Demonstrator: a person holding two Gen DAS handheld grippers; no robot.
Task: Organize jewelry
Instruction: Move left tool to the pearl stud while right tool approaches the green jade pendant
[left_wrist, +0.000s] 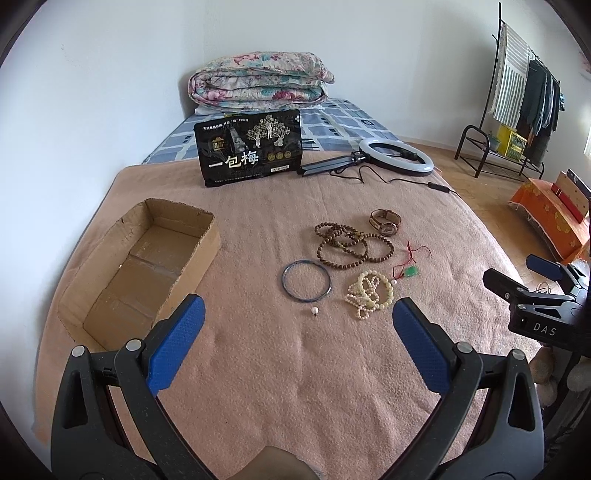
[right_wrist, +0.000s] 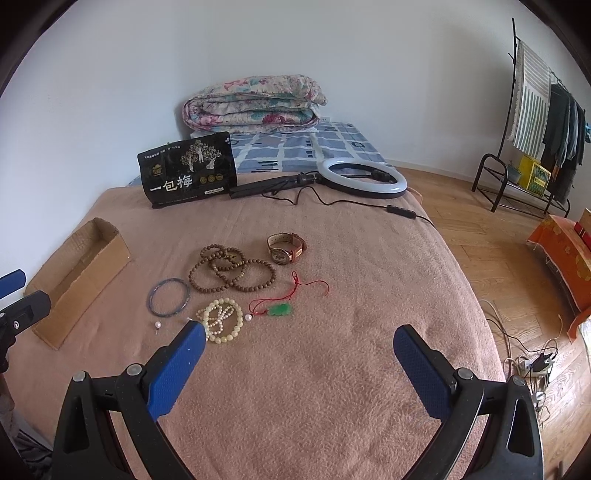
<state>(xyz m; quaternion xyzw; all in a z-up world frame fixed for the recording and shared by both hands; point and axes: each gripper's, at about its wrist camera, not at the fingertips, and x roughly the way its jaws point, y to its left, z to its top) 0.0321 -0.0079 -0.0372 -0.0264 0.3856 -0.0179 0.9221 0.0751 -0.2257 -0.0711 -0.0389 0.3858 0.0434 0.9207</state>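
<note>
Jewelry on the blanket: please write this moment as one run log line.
left gripper: open, empty | right gripper: open, empty | jewelry: on blanket | box: empty

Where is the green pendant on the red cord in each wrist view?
Left wrist view: the green pendant lies right of centre, beside the cream bead bracelets, below the watch.
Right wrist view: the pendant lies near centre, just right of the cream bead bracelets.
Shared landmark: the brown bead bracelets, just beyond the pendant in both.

Bed (left_wrist: 258, 387) w/ pink blanket: cardboard box (left_wrist: 140, 273), jewelry pile (left_wrist: 354, 254), snack bag (left_wrist: 251, 147), ring light (left_wrist: 395, 157).
</note>
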